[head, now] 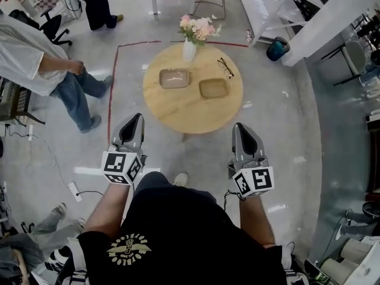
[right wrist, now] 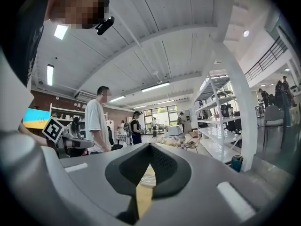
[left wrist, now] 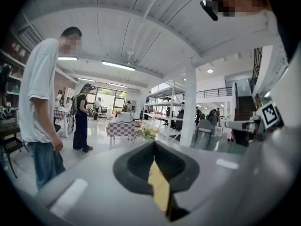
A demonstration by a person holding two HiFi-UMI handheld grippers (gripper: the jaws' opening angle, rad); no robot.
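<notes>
At the far left a person in a white shirt (head: 32, 61) stands on the grey floor (head: 279, 129), well apart from the round wooden bench (head: 178, 119). A red tape line (head: 115, 76) runs along the floor just left of the bench.

The left claw (head: 135, 119) hangs in the air short of the bench's near left edge, touching nothing. Its jaws are pressed together at the tips with nothing between them. In the left gripper view (left wrist: 154, 149) only a thin sliver of the bench's tan top shows past the dark pads (left wrist: 136, 166). Its marker cube (head: 122, 166) sits just above the person's left forearm.

On the bench, a brown dish (head: 174, 78) lies left of centre. A white vase of pink flowers (head: 189, 47) stands at the far edge. A second, tan dish (head: 214, 88) lies right of centre, near the first but not touching it. A pair of glasses (head: 225, 67) lies by the far right edge.

The right claw (head: 240, 127) hovers off the bench's near right edge. It is likewise closed tip to tip and holds nothing, as the right gripper view (right wrist: 149, 158) shows. Its marker cube (head: 255, 181) faces up.

Further right, a blue bin (head: 276, 48) stands on the floor beside a white beam (head: 332, 16).
</notes>
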